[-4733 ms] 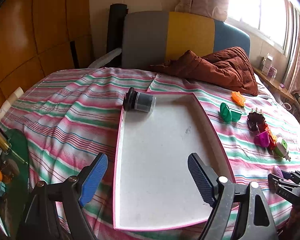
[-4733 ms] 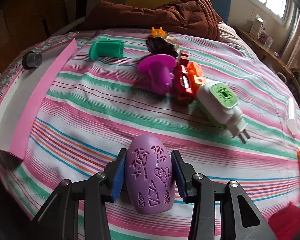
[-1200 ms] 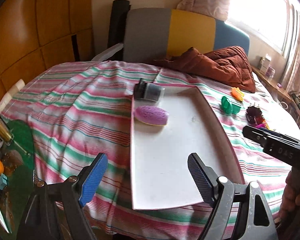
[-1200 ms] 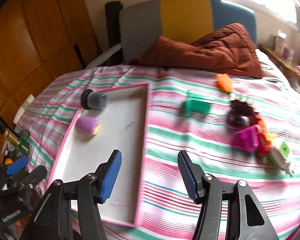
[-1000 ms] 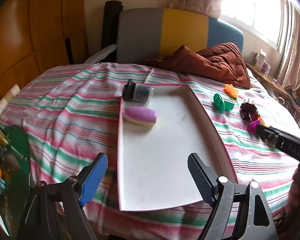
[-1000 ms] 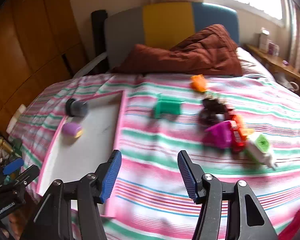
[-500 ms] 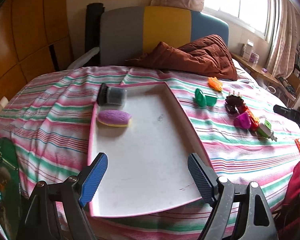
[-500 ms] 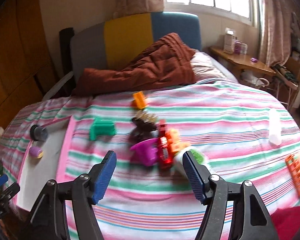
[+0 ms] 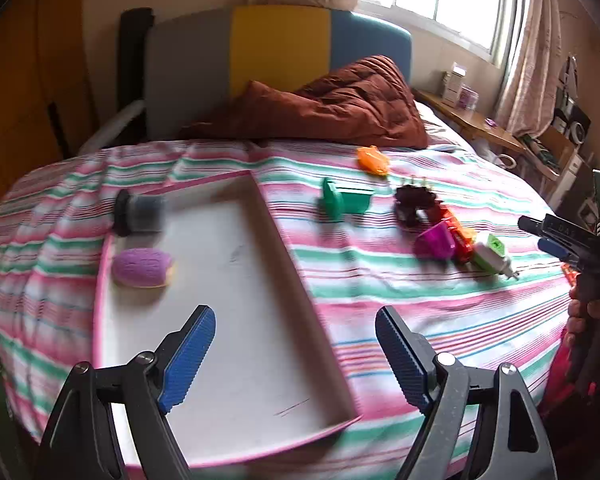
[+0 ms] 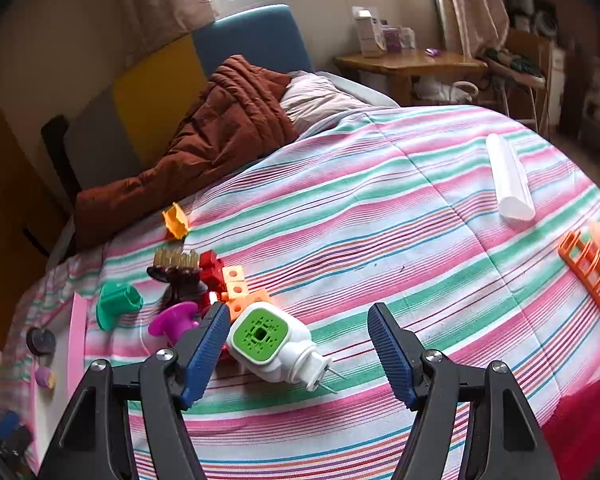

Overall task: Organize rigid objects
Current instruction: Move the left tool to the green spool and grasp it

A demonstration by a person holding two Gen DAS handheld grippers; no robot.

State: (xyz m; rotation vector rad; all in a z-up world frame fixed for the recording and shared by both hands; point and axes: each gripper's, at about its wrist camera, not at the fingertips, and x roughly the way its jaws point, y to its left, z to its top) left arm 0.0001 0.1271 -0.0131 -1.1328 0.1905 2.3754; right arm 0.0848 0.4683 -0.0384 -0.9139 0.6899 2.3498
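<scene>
From the tray (image 9: 292,264): the cylinder (image 9: 138,213) sits in its far left corner, the oval piece (image 9: 142,268) just nearer. Right of it on my bedspread (image 10: 380,220) lie the stamp (image 9: 346,200), the brush (image 9: 414,202) and the plug (image 10: 276,340); the quilt (image 9: 340,112) lies behind.

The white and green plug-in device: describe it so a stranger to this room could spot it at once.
Start at the striped bedspread and find the cluster of small toys beside the pink-rimmed tray. At the cluster's near end, touching the orange blocks, lies the white plug-in device. Nothing else there has a green grille face and two metal prongs.
</scene>
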